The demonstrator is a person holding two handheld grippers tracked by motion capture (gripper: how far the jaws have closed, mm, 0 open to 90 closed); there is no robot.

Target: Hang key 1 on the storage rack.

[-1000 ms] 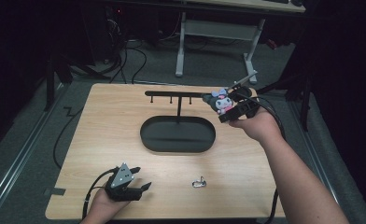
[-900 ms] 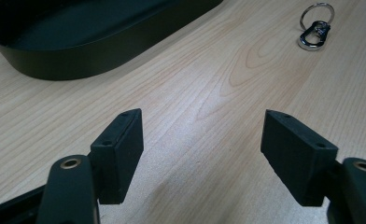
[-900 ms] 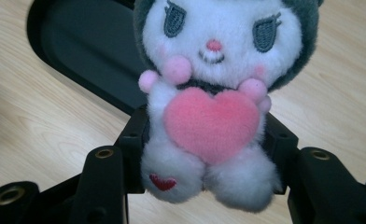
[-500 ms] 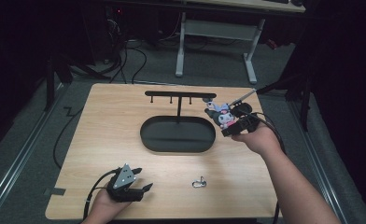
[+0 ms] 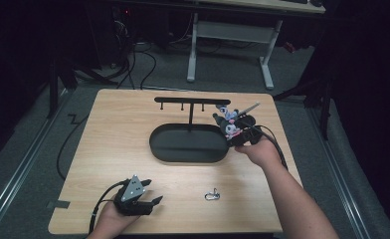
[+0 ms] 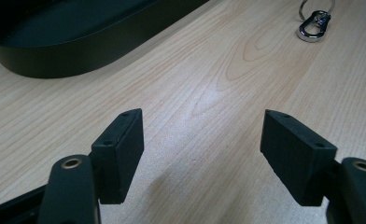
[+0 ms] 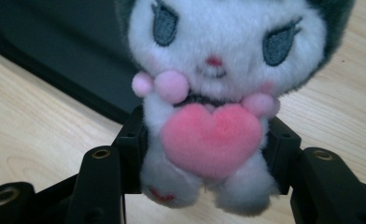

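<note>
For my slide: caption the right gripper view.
Right gripper clamps a plush toy holding a pink heart, beside the black tray.

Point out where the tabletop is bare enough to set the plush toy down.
Bare wood lies left of the oval tray, and between the left gripper and the metal clip. It is crowded at the tray's right end, where the right gripper holds the plush toy.

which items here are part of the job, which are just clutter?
In play:
- plush toy, clamped in the right hand-held gripper
- black oval tray with its hook stand, beside the toy
- metal clasp on the table, possibly next

Lying about:
- left hand-held gripper, open and idle over bare wood
- desk frame behind the table
- floor cables
</note>
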